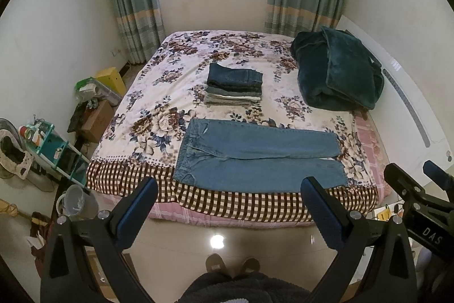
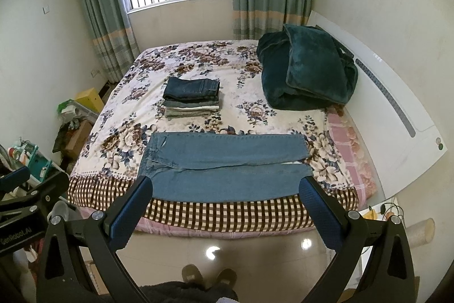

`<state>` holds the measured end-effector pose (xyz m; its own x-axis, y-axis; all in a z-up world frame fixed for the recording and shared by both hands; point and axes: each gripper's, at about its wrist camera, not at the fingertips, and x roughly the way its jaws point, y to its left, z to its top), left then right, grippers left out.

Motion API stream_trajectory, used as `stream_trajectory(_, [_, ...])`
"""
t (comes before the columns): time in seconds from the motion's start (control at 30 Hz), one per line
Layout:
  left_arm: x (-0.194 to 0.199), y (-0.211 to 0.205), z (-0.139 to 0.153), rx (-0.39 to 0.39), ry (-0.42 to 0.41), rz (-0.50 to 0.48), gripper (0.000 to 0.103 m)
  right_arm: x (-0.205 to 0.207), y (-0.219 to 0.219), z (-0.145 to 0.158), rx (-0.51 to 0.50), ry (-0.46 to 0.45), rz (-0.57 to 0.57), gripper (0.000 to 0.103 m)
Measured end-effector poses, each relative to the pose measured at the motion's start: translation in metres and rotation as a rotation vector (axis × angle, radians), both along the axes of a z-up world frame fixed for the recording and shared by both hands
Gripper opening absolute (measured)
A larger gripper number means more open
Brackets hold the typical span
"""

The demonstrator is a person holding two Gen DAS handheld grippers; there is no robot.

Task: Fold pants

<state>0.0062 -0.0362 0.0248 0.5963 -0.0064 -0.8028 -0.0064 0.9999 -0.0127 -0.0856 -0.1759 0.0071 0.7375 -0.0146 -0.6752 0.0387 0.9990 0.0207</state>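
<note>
Light blue jeans (image 1: pixel 255 158) (image 2: pixel 224 166) lie flat across the near edge of the bed, waistband to the left, both legs stretched to the right. Behind them in the middle of the bed sits a stack of folded pants (image 1: pixel 234 84) (image 2: pixel 193 97), dark denim on top. My left gripper (image 1: pixel 228 190) is open and hangs in the air in front of the bed, short of the jeans, holding nothing. My right gripper (image 2: pixel 225 189) is open too, at the same distance from the bed edge. Each gripper shows at the side of the other's view.
A folded dark green blanket (image 1: pixel 337 70) (image 2: pixel 309 73) lies at the bed's far right by the white headboard (image 2: pixel 397 110). Shelves, boxes and clutter (image 1: pixel 56 138) crowd the floor left of the bed. The person's slippered feet (image 1: pixel 232 266) stand on the glossy tile floor.
</note>
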Motion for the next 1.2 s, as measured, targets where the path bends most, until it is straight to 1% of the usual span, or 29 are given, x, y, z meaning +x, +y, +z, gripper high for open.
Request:
stream_trajectory(0.03, [0.001,0.000,-0.001,0.001,-0.003,0.002,0.103,0.002,-0.003,-0.003,0.002,0.002,0.001,0.103])
stream_trajectory(0.07, [0.003,0.000,-0.004,0.020,-0.022,0.019,0.103,0.000,-0.002,-0.004,0.000,-0.001,-0.001,0.103])
stream_trajectory(0.17, [0.016,-0.001,-0.018,0.028,-0.022,0.049,0.103,0.011,-0.015,-0.014,0.012,0.002,-0.015,0.103])
stream_trajectory(0.23, [0.030,-0.002,-0.029,0.033,-0.015,0.069,0.103,0.024,-0.026,-0.026,0.017,0.009,-0.032,0.103])
stream_trajectory(0.27, [0.030,-0.003,-0.034,0.036,-0.019,0.074,0.103,0.031,-0.031,-0.031,0.020,0.011,-0.040,0.103])
stream_trajectory(0.33, [0.053,-0.006,-0.047,0.064,-0.020,0.095,0.103,0.052,-0.041,-0.042,0.015,0.015,-0.063,0.103])
stream_trajectory(0.37, [0.057,-0.008,-0.051,0.068,-0.020,0.098,0.103,0.061,-0.044,-0.047,0.011,0.017,-0.073,0.103])
stream_trajectory(0.5, [0.102,-0.013,-0.081,0.088,0.010,0.117,0.103,0.116,-0.064,-0.073,-0.006,0.066,-0.127,0.103])
stream_trajectory(0.6, [0.141,-0.019,-0.108,0.097,0.052,0.107,0.103,0.165,-0.086,-0.094,0.005,0.111,-0.165,0.103])
stream_trajectory(0.67, [0.176,-0.025,-0.131,0.118,0.087,0.102,0.103,0.198,-0.096,-0.111,0.016,0.139,-0.191,0.103])
stream_trajectory(0.73, [0.206,-0.027,-0.150,0.123,0.114,0.101,0.103,0.237,-0.113,-0.130,0.037,0.170,-0.223,0.103])
stream_trajectory(0.77, [0.233,-0.029,-0.169,0.130,0.145,0.105,0.103,0.258,-0.120,-0.142,0.053,0.191,-0.239,0.103])
stream_trajectory(0.83, [0.269,-0.029,-0.195,0.113,0.200,0.109,0.103,0.303,-0.137,-0.168,0.086,0.236,-0.273,0.103])
stream_trajectory(0.87, [0.299,-0.030,-0.218,0.093,0.250,0.123,0.103,0.329,-0.145,-0.183,0.112,0.268,-0.295,0.103])
stream_trajectory(0.9, [0.318,-0.030,-0.234,0.081,0.280,0.131,0.103,0.356,-0.154,-0.199,0.135,0.295,-0.313,0.103])
stream_trajectory(0.97, [0.369,-0.029,-0.281,0.038,0.372,0.163,0.103,0.409,-0.175,-0.236,0.180,0.357,-0.362,0.103])
stream_trajectory(1.03, [0.406,-0.028,-0.318,0.014,0.433,0.195,0.103,0.462,-0.192,-0.279,0.221,0.409,-0.409,0.103])
stream_trajectory(1.07, [0.432,-0.026,-0.349,-0.003,0.484,0.220,0.103,0.491,-0.202,-0.303,0.235,0.439,-0.439,0.103])
stream_trajectory(1.13, [0.463,-0.025,-0.391,-0.014,0.543,0.254,0.103,0.543,-0.220,-0.352,0.269,0.492,-0.492,0.103])
stream_trajectory(1.2, [0.497,-0.025,-0.447,-0.024,0.622,0.291,0.103,0.584,-0.238,-0.395,0.311,0.529,-0.538,0.103])
